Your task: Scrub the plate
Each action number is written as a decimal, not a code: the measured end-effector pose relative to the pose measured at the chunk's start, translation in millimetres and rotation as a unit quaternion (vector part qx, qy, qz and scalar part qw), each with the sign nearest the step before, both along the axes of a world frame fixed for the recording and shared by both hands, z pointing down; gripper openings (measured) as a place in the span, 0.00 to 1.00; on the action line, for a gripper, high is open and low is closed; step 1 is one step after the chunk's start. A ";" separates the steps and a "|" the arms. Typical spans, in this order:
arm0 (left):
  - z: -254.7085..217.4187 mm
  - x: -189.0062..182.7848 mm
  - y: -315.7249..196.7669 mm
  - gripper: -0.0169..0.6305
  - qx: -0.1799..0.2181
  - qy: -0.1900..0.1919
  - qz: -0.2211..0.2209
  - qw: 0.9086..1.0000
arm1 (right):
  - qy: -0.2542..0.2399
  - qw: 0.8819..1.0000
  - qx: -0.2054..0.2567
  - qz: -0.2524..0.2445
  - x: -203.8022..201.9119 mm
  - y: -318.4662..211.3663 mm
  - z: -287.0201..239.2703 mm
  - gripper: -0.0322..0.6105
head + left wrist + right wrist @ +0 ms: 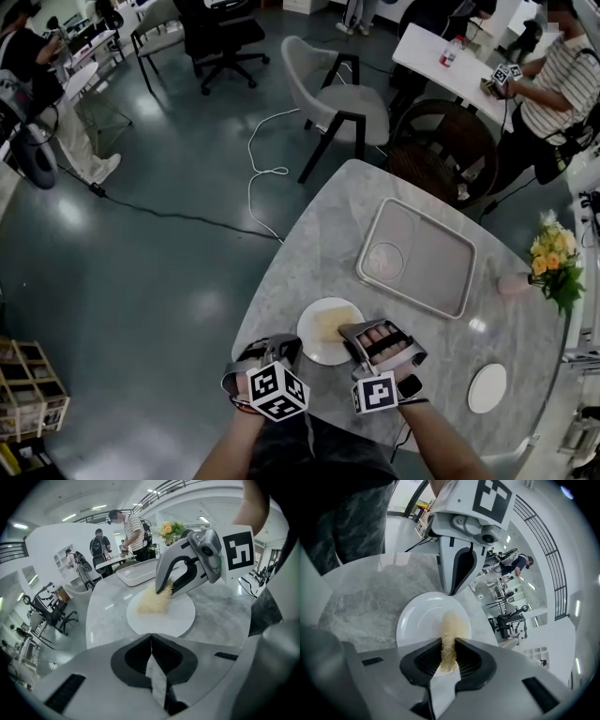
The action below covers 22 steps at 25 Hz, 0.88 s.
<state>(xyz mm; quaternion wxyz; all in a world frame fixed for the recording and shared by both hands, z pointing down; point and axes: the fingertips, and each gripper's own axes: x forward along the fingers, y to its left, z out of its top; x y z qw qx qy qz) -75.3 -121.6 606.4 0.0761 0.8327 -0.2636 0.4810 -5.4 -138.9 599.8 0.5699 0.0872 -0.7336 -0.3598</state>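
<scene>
The right gripper (pixel 447 645) is clamped on a yellowish fibre scrubber (pixel 451 625), which presses on the white plate (pixel 419 620). The plate lies on the marble table (pixel 412 328), in the lower middle of the head view. The left gripper (pixel 151 638) has its jaws together on nothing, with its tip at the plate's rim. I judge that the scrubbing is under way. No dirt shows on the plate, so I cannot tell how much is left.
</scene>
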 end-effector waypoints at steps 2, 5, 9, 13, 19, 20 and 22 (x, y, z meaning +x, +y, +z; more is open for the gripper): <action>-0.1 -0.9 -0.5 0.04 -0.002 0.002 -0.003 1.000 | 0.001 1.000 -0.002 0.005 3.3 3.5 -1.1 0.16; -0.4 -1.0 -0.8 0.04 -0.003 0.002 -0.004 1.000 | 0.002 1.000 -0.010 0.011 8.1 12.4 -1.8 0.16; 1.2 0.8 -0.2 0.04 -0.003 0.005 -0.005 1.000 | -0.008 0.999 -0.036 0.015 8.8 30.8 1.7 0.16; 2.5 1.7 -0.6 0.04 -0.003 0.006 -0.004 1.000 | -0.021 0.998 -0.067 0.009 -0.9 45.4 7.0 0.16; -0.4 1.1 -1.2 0.04 -0.004 0.007 -0.001 1.000 | 0.001 0.998 -0.049 -0.048 -18.4 42.1 5.6 0.16; -0.5 0.8 -1.7 0.04 -0.005 0.008 -0.001 1.000 | 0.011 0.997 -0.041 -0.064 -20.3 39.4 5.9 0.16; 0.0 1.7 -2.5 0.04 -0.005 0.009 0.000 1.000 | 0.023 0.996 -0.019 -0.089 -23.2 29.0 4.8 0.16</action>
